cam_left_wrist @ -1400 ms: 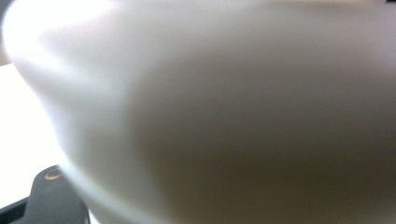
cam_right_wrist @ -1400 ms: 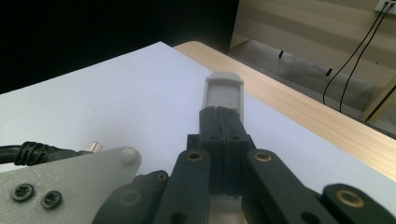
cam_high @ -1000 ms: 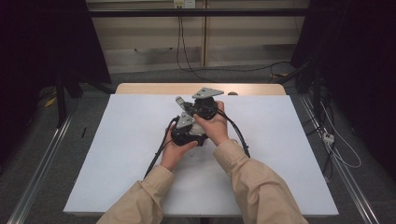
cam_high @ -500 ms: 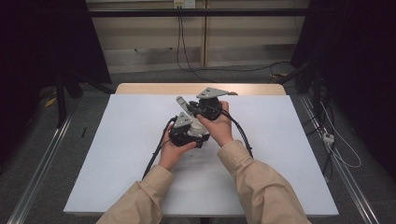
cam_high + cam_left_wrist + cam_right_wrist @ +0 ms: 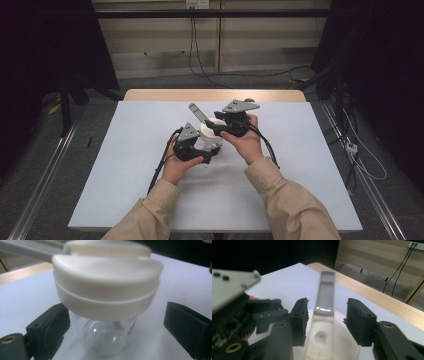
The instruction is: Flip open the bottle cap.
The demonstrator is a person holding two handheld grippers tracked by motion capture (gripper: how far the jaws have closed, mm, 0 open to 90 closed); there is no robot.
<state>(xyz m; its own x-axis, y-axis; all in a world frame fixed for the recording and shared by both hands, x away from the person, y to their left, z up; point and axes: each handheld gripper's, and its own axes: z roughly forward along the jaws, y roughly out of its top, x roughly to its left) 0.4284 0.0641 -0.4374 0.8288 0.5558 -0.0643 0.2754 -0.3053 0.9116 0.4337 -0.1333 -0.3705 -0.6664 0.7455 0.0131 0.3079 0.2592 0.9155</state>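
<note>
Flanking the jar (image 5: 106, 315), both grippers' jaws have just opened.

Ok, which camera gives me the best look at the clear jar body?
The left gripper view: the clear jar sits close-up under its white lid. The high view has it small between the hands; the right gripper view looks down on the lid and grey handle instead.

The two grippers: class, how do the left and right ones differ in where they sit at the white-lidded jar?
The left gripper sits low, its jaws flanking the clear jar body; the right gripper sits above, its jaws flanking the grey handle on the white lid. Both have just been opening, and neither's pads press.
</note>
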